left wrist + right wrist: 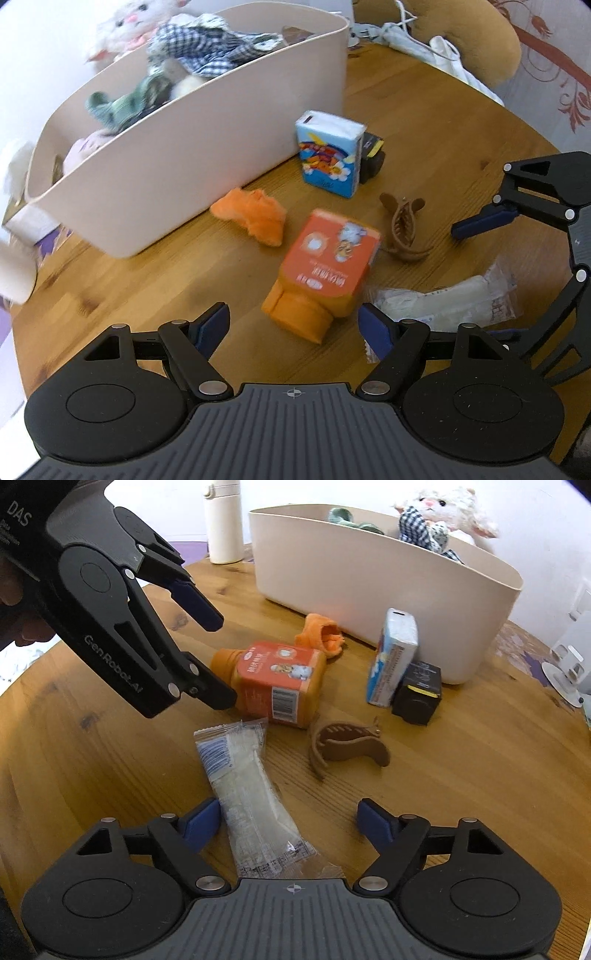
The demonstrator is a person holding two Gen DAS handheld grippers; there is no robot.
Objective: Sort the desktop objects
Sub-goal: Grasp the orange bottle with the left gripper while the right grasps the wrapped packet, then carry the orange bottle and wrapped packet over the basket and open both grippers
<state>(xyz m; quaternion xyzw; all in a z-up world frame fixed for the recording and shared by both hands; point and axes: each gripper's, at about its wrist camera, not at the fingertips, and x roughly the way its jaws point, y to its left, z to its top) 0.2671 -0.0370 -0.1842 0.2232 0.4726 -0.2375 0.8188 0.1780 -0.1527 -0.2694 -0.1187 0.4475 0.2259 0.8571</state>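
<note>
An orange bottle [325,266] lies on its side on the wooden table [166,288]. Its cap end rests between the blue pads of my left gripper [293,325], which is open and not touching it. My left gripper [218,659] also shows from the side, just off the bottle [280,686]. A clear plastic packet [251,797] lies between the fingers of my open right gripper [288,821], close to the left pad and well apart from the right one. Nearby lie a brown hair claw [343,746], a blue tissue pack [391,657], a small black box [419,692] and an orange plush piece [321,633].
A beige bin [207,147] with a plush lamb and checked cloth stands behind the objects. A white bottle [223,520] stands at the far table edge. A brown cushion [476,40] and white cables lie at the back right.
</note>
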